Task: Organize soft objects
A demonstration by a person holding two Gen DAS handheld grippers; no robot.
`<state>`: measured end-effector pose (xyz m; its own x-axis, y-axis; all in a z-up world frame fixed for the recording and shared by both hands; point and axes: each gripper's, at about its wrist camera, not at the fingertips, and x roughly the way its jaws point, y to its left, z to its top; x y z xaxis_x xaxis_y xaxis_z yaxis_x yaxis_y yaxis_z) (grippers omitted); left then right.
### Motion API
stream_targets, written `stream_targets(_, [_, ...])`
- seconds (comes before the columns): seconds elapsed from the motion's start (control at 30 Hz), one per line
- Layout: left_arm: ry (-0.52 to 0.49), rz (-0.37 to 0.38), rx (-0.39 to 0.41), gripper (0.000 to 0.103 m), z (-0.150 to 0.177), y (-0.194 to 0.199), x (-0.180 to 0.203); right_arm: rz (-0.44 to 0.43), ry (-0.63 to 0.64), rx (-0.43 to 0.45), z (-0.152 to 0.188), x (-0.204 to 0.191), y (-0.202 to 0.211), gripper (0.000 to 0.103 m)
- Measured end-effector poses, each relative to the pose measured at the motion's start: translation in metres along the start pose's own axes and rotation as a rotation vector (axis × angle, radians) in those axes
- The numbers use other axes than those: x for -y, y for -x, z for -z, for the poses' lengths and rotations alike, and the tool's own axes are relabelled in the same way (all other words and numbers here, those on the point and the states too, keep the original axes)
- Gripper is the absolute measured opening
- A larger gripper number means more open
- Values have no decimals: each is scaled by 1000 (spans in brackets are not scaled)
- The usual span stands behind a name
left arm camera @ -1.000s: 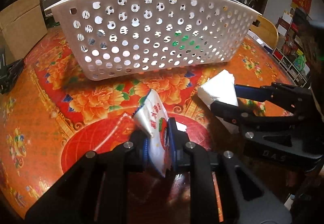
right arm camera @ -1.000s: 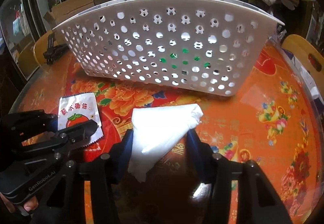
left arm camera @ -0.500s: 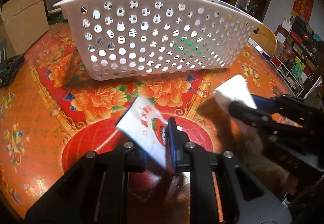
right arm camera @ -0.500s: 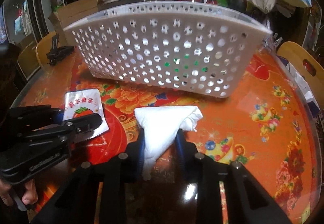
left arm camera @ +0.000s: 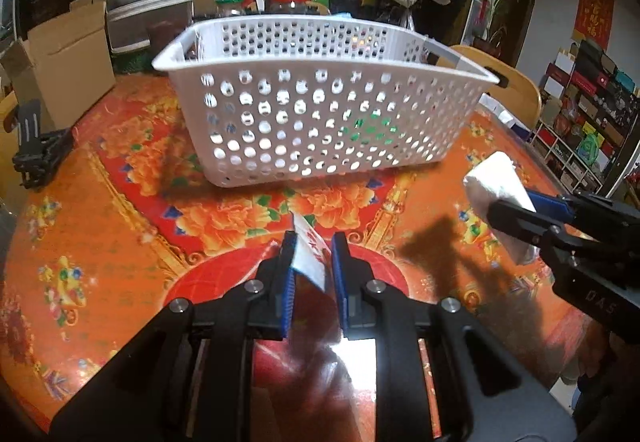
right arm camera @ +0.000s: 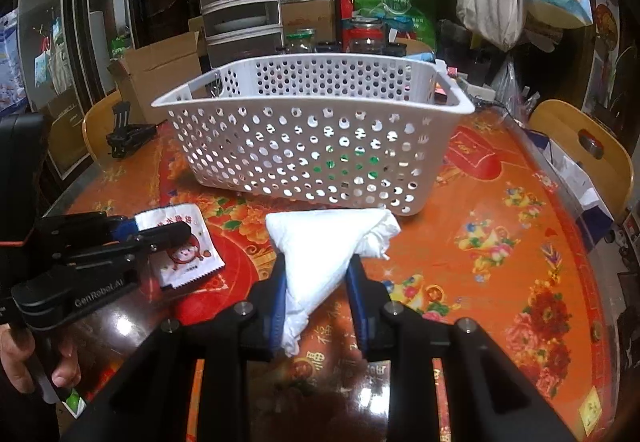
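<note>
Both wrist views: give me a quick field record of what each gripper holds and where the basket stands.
left gripper: shut on the small snack packet, lifted off the table
right gripper: shut on the white folded cloth
basket: white, perforated, upright on the floral tablecloth, beyond both grippers
basket contents: something green shows through the holes

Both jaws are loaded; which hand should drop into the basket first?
Probably right. The right gripper holds the white bundle nearly against the basket; the left gripper's sachet sits further back.
</note>
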<state>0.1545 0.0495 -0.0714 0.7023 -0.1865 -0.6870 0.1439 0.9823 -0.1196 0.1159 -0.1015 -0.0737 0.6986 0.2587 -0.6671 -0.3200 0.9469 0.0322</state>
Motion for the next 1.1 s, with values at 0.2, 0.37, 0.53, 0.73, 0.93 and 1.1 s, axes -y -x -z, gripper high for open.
stream_targets(0.2, [-6,6,40,15,-3,23,0,0,3,26,-2,-1,14,26])
stream_targets(0.37, [-12,3,43,15,-4,27,-1,-1,8,36,-3,-1,21,26])
stream_targets(0.53, [-29,17,-29,22,12,9,1,-8,0,24,1,3,19,26])
stream_targets(0.73, [-81,-39,-34,85,23,-5,7,-14,-17,14,6,9,15,26])
stream_targets(0.93, [-87,-68,-108,70,26,-27,8,-16,-28,17,9,17,17,26])
stream_targets(1.1, [-94,-46,-135,51,28,-35,10,-16,-35,18,9,21,16,26])
